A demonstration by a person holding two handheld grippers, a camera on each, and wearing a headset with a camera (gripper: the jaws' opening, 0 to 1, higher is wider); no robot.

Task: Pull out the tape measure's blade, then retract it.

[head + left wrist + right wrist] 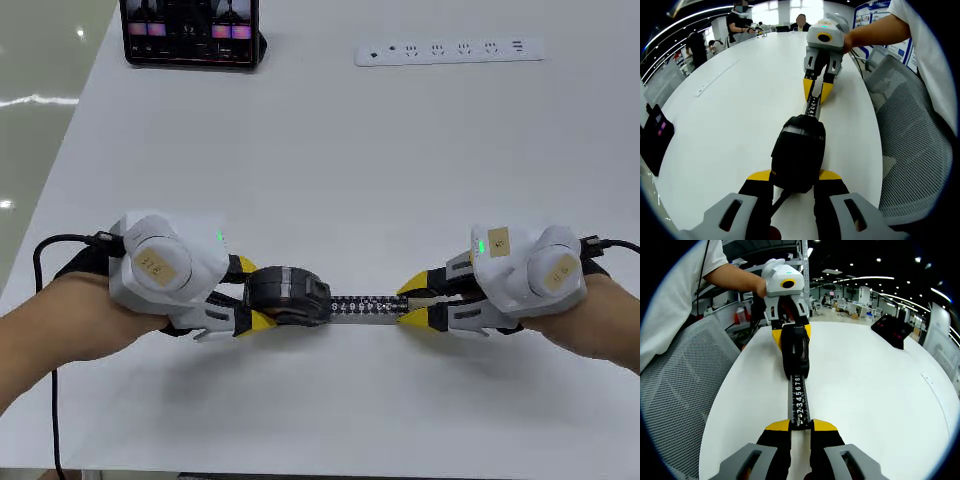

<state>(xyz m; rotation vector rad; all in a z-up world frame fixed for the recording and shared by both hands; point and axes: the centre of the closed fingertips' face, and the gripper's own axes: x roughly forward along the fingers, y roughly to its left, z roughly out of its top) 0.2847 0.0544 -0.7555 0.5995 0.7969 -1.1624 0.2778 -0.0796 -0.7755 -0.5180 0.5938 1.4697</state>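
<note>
A black tape measure (288,296) lies on the white table, held between the yellow-tipped jaws of my left gripper (250,294), which is shut on its case (798,152). A short length of dark blade with white numbers (365,306) runs out to the right. My right gripper (414,302) is shut on the blade's end (799,415). In the right gripper view the case (794,351) sits ahead with the left gripper (789,332) behind it. In the left gripper view the right gripper (817,90) pinches the blade (812,106).
A black tablet on a stand (191,32) is at the table's far left, and a white power strip (450,50) lies at the far right. The table's near edge (330,470) runs just below both hands. A mesh chair (905,130) stands beside the table.
</note>
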